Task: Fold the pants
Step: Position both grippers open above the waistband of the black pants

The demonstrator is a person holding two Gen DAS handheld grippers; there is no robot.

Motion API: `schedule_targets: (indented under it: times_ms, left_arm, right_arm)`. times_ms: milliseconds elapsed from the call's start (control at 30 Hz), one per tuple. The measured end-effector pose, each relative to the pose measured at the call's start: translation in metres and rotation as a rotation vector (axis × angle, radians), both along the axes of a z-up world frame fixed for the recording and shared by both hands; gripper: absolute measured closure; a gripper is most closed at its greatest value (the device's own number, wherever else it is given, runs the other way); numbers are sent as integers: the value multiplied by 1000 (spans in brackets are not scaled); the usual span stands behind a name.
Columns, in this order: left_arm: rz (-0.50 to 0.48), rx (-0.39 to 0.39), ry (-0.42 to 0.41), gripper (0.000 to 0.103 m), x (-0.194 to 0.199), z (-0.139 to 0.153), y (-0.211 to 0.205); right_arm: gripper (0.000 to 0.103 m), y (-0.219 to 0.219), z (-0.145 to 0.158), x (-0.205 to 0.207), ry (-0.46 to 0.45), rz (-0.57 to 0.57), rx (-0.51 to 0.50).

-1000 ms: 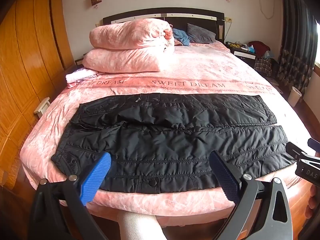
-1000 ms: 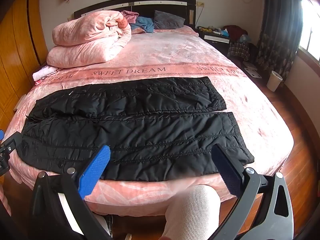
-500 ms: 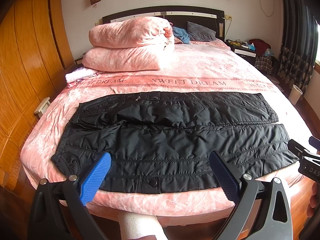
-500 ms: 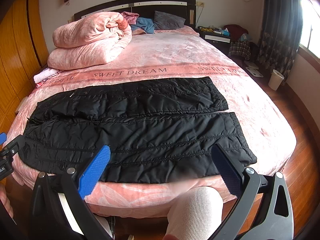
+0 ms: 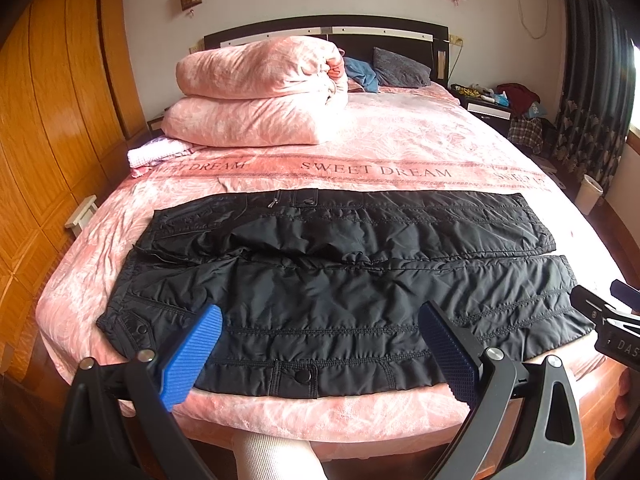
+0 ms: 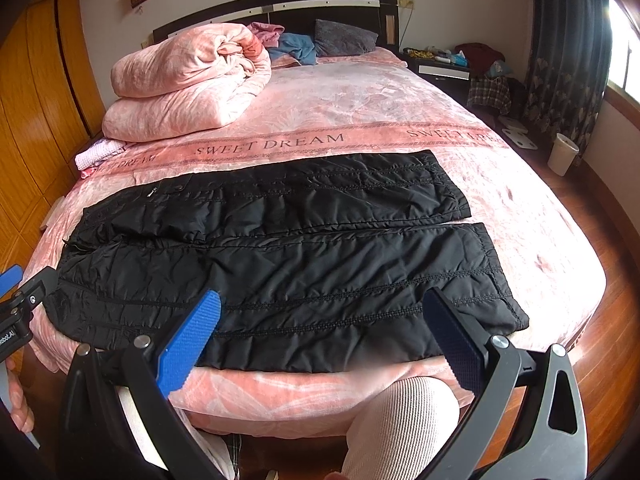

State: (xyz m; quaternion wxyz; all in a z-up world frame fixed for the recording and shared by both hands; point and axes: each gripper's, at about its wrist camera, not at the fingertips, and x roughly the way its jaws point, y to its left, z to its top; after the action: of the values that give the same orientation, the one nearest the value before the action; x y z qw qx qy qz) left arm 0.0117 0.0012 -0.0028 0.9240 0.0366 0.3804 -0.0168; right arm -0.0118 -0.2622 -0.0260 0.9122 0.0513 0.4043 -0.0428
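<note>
Left wrist view, left to right. Wooden wardrobe panels (image 5: pixel 52 128) occupy the 9 o'clock side. A folded pink quilt (image 5: pixel 260 96) sits on the bed (image 5: pixel 400 140) at 11 o'clock, near the headboard (image 5: pixel 320 32). The black padded pants (image 5: pixel 340 280) lie flat across the near end of the bed, waistband toward 9 o'clock, leg cuffs toward 3 o'clock, both legs side by side. The left tool (image 5: pixel 320 354) hangs at 6 o'clock above the bed's near edge, spread wide, holding nothing and clear of the fabric. A white bin (image 5: pixel 591 194) stands on the floor at 3 o'clock.

Right wrist view: the right tool (image 6: pixel 322 340) is likewise spread wide and empty, positioned over the near pant leg's edge. The person's knee (image 6: pixel 400 420) in light fabric shows at 6 o'clock.
</note>
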Motion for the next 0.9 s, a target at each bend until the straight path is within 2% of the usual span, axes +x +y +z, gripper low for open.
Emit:
schedule_targets:
  times_ms: [433,567,900]
  left_arm:
    - [4,13,11,4,4,-4,-1]
    - [3,11,9,4,4,-4,0]
    - [4,12,5,4,4,-2,1]
  right_arm:
    - [2,4,-3,3,-1,22,12]
    - [2,8,1,2,-20,18,-13]
    - [2,-3,-3,2,-17,-4,87]
